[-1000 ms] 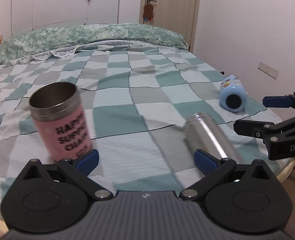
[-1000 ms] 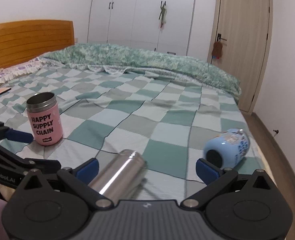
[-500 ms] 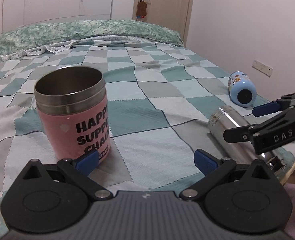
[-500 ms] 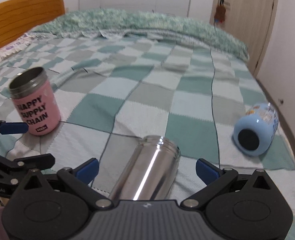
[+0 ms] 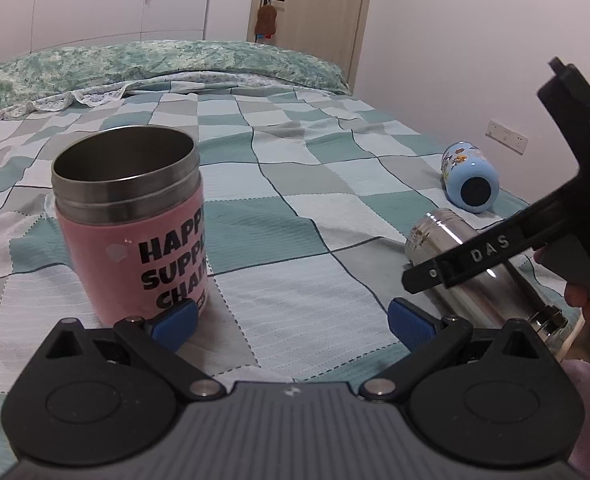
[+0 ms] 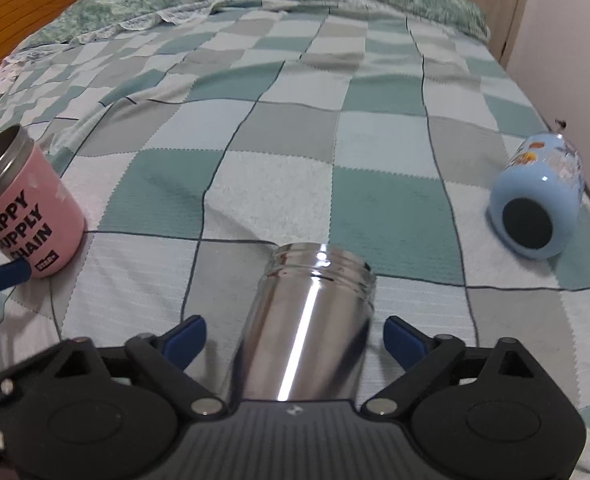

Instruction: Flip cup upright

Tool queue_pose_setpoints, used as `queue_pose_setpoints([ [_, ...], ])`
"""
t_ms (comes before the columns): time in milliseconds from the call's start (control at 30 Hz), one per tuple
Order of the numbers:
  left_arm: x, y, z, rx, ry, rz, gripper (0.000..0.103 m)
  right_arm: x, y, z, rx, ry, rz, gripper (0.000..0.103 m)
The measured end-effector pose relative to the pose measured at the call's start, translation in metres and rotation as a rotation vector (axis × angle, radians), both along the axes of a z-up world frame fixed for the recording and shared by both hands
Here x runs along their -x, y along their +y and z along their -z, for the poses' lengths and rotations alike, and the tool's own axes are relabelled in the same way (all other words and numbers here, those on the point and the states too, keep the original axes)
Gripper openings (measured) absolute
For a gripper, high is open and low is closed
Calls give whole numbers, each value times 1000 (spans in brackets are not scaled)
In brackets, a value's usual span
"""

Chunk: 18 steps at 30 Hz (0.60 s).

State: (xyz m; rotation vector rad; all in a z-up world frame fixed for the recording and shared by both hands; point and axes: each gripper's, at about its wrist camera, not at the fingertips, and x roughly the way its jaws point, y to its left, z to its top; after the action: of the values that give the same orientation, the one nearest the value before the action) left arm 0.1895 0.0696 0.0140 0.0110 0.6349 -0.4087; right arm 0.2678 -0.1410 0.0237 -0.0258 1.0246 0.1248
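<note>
Lining up on the steel cup lying sideways on the bed, right hand-held gripper wide open around it, nothing held. Next: squeeze, tip upright.

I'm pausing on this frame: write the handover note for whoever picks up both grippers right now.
Left gripper: jaws open, empty, beside the pink steel cup printed HAPPY SUPPLY CHAIN, which stands upright on the checked bedspread.
Right gripper: jaws open, straddling the plain shiny steel cup, not closed on it.
Done: pink cup is upright.
Left: steel cup lies on its side, mouth pointing away; grip it and stand it up. Light blue cartoon-print cup also lies on its side, further right.
</note>
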Motion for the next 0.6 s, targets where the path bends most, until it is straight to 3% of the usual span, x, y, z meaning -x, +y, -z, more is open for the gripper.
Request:
queue_pose_setpoints([
  [33,0,0,0,1,1,0,103,-2,-1,1,-10,10,11,91],
  [167,-1,0,1,2,6,-9,103,-7,-3,6,-29,55,39,65],
  [267,0,1,1,1,9,-15,103,-4,-8,4,-79,53,24,64],
  [433,2,0,-1,2,9,-25,103,12,-15,-9,-121,-28,5,63],
  [600,10,4,-6,19,-2,-37,103,42,-20,-38,-185,-206,-41,62],
])
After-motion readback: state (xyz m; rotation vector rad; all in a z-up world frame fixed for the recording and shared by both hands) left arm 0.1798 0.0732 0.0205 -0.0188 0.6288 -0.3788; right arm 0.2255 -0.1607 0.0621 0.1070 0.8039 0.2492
